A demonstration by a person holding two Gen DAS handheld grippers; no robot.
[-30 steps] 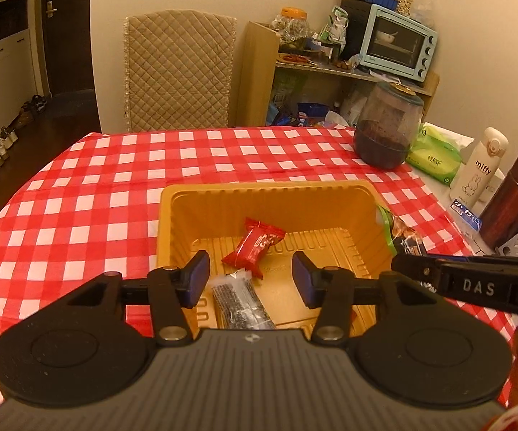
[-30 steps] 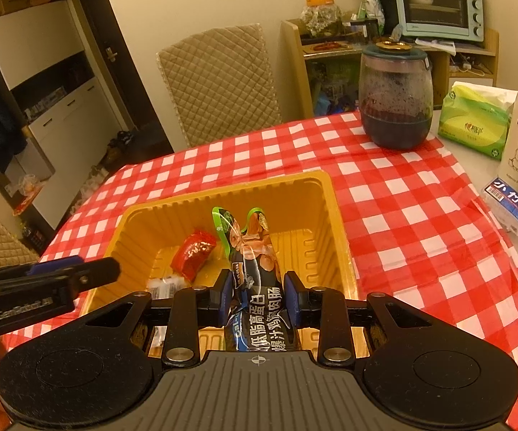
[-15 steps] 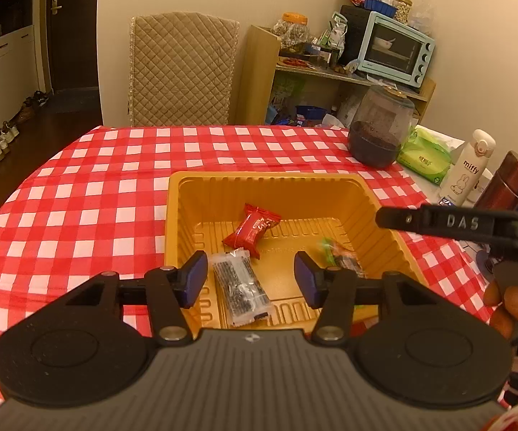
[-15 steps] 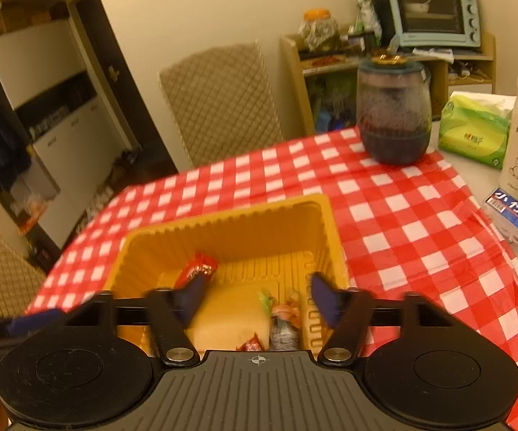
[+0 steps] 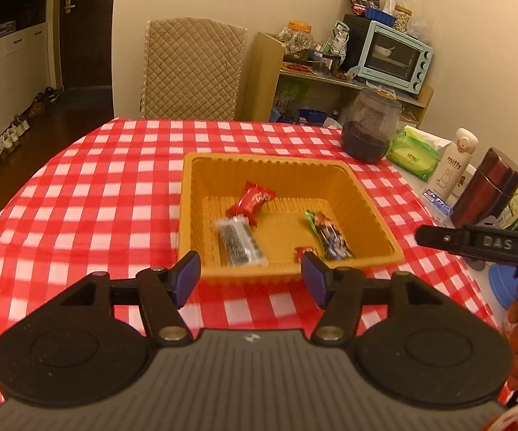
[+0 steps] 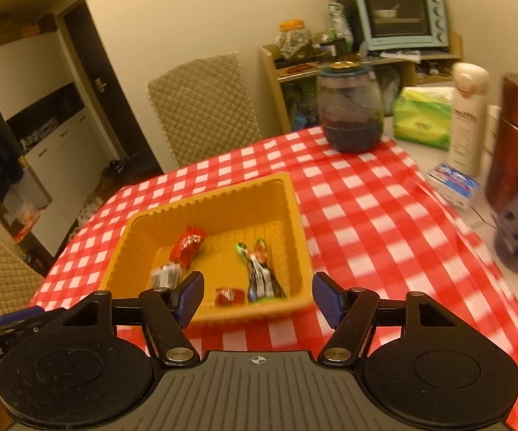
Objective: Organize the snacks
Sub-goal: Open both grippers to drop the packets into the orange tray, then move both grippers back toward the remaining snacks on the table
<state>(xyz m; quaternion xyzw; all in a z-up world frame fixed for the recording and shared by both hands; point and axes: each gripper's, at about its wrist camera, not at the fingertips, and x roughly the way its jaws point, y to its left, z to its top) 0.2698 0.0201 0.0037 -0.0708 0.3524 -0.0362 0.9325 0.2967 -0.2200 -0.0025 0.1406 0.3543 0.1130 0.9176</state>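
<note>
Tray (image 5: 377,212) holds 4 snacks; both grippers (image 5: 251,274) (image 6: 257,296) hover empty, spread.

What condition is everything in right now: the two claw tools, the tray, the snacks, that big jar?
left gripper: open, holding nothing.
right gripper: open, holding nothing.
yellow tray: upright on the checked tablecloth, four snacks inside.
red candy: lying in the tray, wrapped.
clear packet: lying flat, sealed.
sausage stick: lying flat by the right wall.
small red candy: lying near the front wall.
glass jar: upright, lid on.
</note>
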